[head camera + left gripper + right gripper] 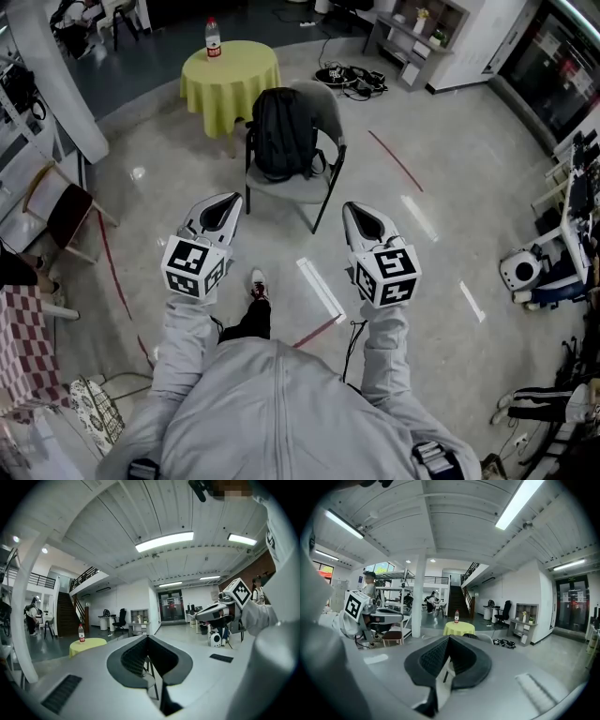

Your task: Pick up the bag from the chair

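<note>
A black backpack stands upright on the seat of a grey chair in the middle of the floor, in the head view. Both grippers are held out short of the chair, apart from it. My left gripper is at the chair's near left and my right gripper at its near right. Each has its jaws together with nothing between them. In the right gripper view the bag's top and the chair back peek over the shut gripper. The left gripper hides most of the chair.
A round table with a yellow-green cloth and a bottle stands just behind the chair. A wooden chair is at the left, cables lie at the back, and a white machine is at the right. Tape lines mark the floor.
</note>
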`<state>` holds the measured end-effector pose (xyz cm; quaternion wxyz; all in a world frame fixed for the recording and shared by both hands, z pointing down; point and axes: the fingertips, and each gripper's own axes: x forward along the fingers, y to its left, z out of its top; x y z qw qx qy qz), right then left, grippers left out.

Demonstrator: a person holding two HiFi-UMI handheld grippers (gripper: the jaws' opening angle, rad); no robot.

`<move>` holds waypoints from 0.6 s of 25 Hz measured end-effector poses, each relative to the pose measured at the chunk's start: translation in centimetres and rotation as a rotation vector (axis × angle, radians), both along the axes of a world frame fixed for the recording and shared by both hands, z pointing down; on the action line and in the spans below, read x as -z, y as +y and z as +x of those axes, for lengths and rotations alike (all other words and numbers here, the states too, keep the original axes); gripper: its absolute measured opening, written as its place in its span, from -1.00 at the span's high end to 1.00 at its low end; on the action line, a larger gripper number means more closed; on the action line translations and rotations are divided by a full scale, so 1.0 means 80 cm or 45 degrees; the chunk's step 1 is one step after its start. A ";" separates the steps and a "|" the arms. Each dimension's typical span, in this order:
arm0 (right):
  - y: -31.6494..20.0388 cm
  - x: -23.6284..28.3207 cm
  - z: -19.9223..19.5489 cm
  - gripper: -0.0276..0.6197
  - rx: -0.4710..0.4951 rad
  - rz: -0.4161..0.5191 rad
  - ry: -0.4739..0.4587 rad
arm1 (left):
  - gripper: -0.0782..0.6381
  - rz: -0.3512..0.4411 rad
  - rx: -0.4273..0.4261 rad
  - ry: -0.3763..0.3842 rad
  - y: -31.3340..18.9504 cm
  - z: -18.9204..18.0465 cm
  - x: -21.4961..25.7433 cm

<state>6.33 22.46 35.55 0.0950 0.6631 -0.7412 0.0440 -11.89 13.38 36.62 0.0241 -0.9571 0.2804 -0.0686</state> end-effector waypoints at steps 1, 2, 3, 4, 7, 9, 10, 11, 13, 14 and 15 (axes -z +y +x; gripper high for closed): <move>-0.011 -0.001 0.003 0.89 0.005 0.002 0.000 | 0.77 0.000 0.002 -0.004 -0.013 0.005 -0.002; -0.023 -0.001 0.006 0.89 0.011 0.003 0.001 | 0.77 0.002 0.004 -0.011 -0.026 0.010 -0.005; -0.035 -0.002 0.011 0.89 0.015 0.003 0.003 | 0.77 0.002 0.005 -0.016 -0.040 0.016 -0.007; -0.048 -0.002 0.016 0.89 0.018 0.000 0.005 | 0.76 0.002 0.004 -0.019 -0.055 0.023 -0.009; -0.090 -0.004 0.035 0.89 0.015 -0.011 0.014 | 0.76 0.018 -0.001 -0.035 -0.099 0.045 -0.013; -0.122 -0.006 0.053 0.89 0.002 -0.015 0.004 | 0.76 0.021 -0.010 -0.038 -0.132 0.061 -0.014; -0.139 -0.007 0.063 0.89 -0.006 -0.019 -0.004 | 0.77 0.016 -0.015 -0.034 -0.150 0.069 -0.013; -0.156 -0.007 0.072 0.89 -0.015 -0.023 -0.013 | 0.76 0.010 -0.020 -0.030 -0.168 0.076 -0.012; -0.188 -0.005 0.088 0.89 -0.029 -0.026 -0.022 | 0.76 0.000 -0.025 -0.034 -0.203 0.091 -0.011; -0.204 -0.002 0.094 0.89 -0.034 -0.028 -0.020 | 0.76 -0.003 -0.027 -0.038 -0.220 0.098 -0.010; -0.220 0.000 0.101 0.89 -0.038 -0.030 -0.015 | 0.77 -0.006 -0.027 -0.041 -0.237 0.104 -0.009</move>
